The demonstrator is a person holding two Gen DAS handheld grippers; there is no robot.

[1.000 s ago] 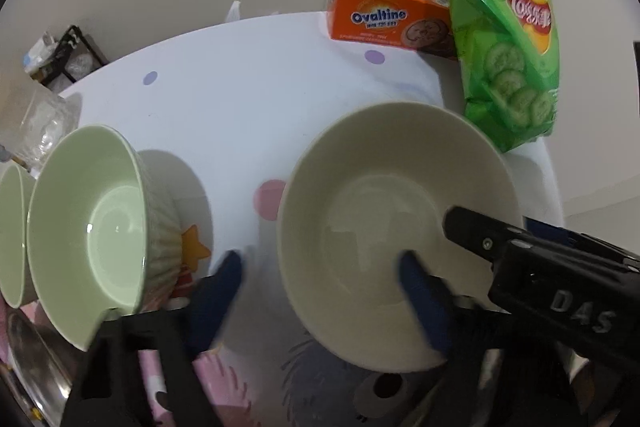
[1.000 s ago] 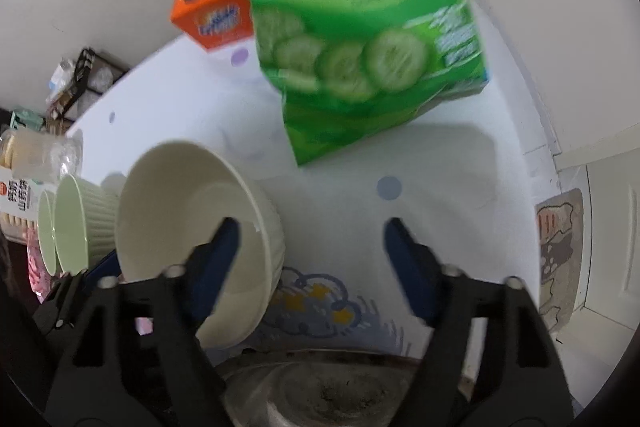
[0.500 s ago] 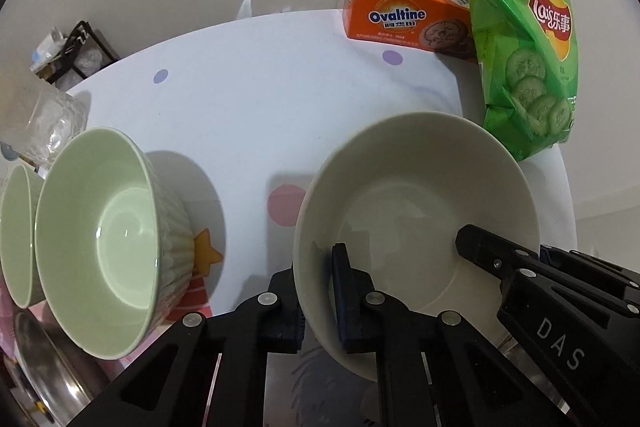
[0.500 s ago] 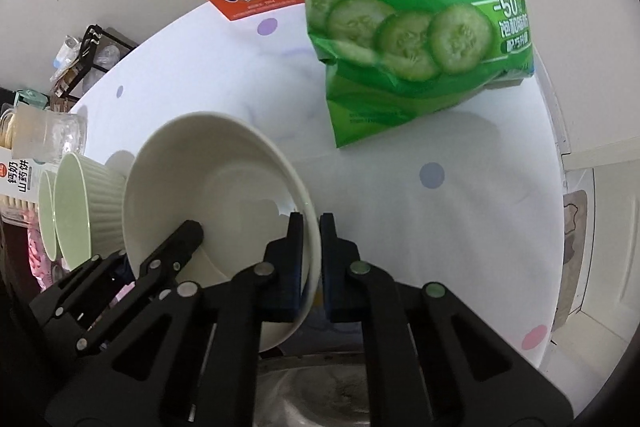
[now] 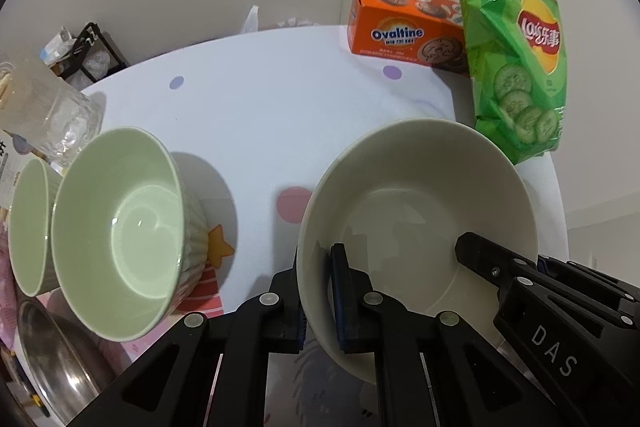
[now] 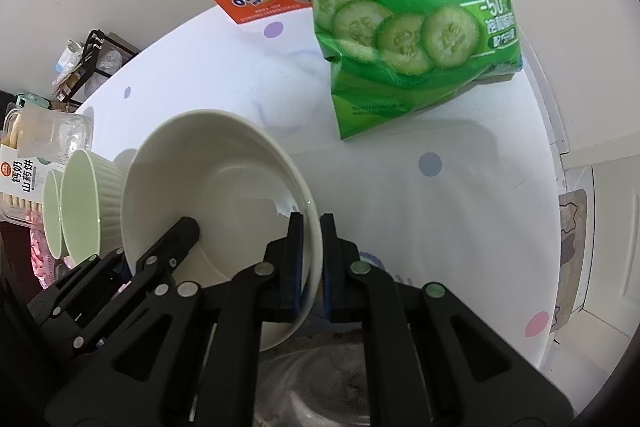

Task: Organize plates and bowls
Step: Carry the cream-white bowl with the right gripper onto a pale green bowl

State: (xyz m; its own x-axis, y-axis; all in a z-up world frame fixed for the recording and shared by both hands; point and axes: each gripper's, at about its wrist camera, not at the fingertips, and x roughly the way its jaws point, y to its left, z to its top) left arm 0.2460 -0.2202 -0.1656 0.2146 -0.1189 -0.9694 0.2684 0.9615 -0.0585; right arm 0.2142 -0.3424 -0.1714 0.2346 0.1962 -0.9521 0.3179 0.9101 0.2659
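Bowl (image 5: 416, 223), cream-white and empty, is held by its rim from two opposite sides, a grip that looks meant to carry it level. The left gripper (image 5: 318, 291) is clamped on the near-left wall, one pad inside and one outside; the right gripper (image 6: 310, 259) pinches the opposite rim likewise. The bowl is smooth, glossy and deep, and sits low over the white spotted table (image 5: 280, 99), partly above a steel basin (image 6: 320, 379); whether it touches either cannot be told. Two pale green ribbed bowls (image 5: 120, 231) stand side by side to its left, probably the stacking target. An orange biscuit box (image 5: 404, 27) and a green crisp bag (image 5: 516, 47) stand beyond.
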